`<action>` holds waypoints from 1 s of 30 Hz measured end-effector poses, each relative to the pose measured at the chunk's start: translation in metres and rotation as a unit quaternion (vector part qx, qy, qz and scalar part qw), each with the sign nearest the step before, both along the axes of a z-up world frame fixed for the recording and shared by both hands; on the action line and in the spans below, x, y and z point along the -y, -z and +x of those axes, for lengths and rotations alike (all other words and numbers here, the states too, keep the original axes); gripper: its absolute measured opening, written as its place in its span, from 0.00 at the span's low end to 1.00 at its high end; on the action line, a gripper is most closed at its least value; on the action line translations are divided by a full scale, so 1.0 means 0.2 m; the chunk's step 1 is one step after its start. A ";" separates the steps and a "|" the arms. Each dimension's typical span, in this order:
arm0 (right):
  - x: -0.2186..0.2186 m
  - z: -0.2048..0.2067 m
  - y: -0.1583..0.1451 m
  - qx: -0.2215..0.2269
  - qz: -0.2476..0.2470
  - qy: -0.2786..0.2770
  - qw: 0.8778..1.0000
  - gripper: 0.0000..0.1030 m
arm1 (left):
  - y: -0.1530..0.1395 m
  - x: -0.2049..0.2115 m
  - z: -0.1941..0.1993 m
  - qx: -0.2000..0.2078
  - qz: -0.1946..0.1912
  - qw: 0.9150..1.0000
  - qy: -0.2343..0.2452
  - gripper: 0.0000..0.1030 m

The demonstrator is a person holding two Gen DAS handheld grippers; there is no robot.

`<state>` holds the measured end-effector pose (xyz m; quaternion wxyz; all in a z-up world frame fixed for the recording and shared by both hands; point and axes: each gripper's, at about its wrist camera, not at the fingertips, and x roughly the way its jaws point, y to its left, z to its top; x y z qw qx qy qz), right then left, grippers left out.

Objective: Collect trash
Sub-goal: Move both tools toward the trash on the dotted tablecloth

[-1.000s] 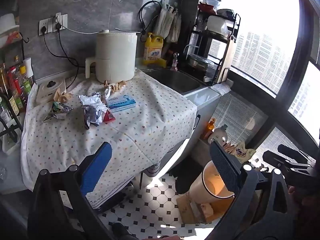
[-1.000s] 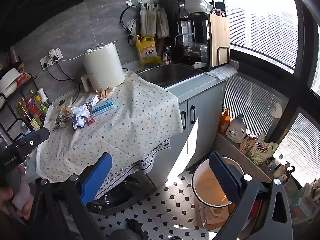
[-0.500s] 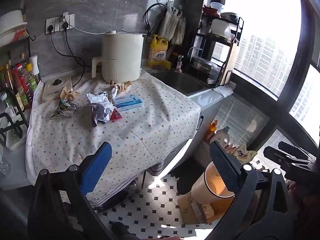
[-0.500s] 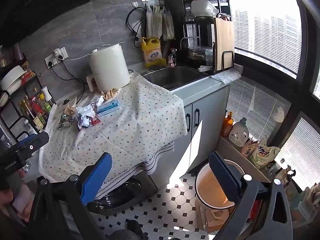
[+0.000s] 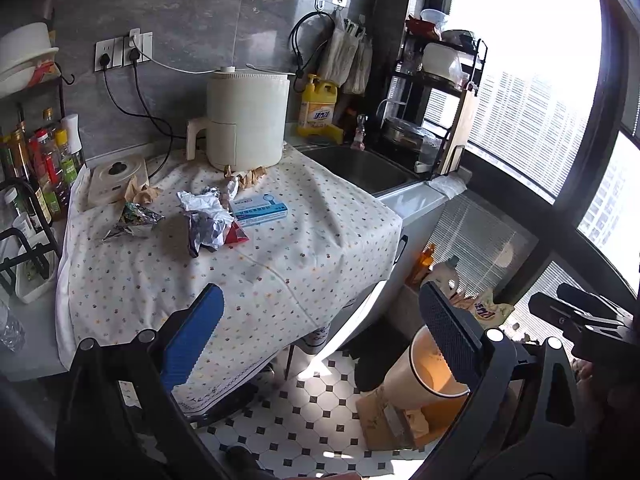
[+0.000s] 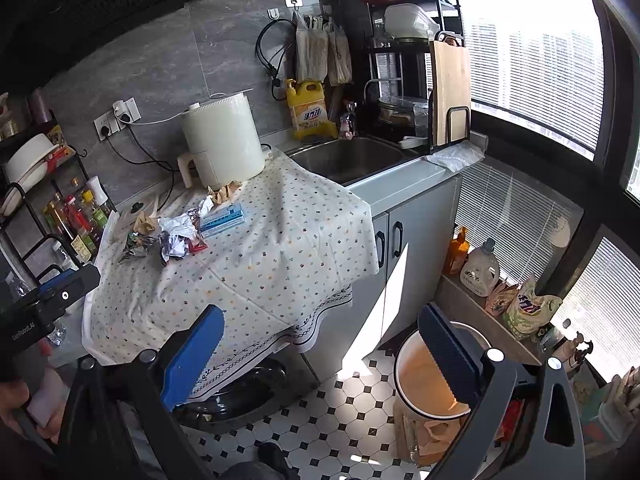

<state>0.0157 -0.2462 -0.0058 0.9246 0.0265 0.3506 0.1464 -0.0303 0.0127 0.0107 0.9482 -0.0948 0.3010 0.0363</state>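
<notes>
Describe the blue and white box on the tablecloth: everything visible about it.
The blue and white box is a flat, oblong carton, apparently cardboard, with a blue printed top, a white band and small text too fine to read. It looks closed and undamaged, lying flat on the dotted tablecloth in front of the cream appliance. Its near end sits against the crumpled white wrapper and a red packet; actual contact is hard to confirm. Neither gripper touches it.
</notes>
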 end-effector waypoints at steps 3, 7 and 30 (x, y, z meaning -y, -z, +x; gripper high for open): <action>0.00 0.00 -0.01 0.001 0.002 -0.002 1.000 0.93 | -0.01 0.00 -0.02 0.002 0.003 1.000 -0.002 0.94; 0.00 -0.01 -0.01 0.003 0.002 -0.006 1.000 0.93 | -0.02 -0.01 -0.03 0.004 0.003 1.000 -0.007 0.94; 0.05 -0.02 -0.03 0.004 0.008 -0.006 1.000 0.93 | -0.02 0.00 -0.06 0.006 0.003 1.000 -0.011 0.94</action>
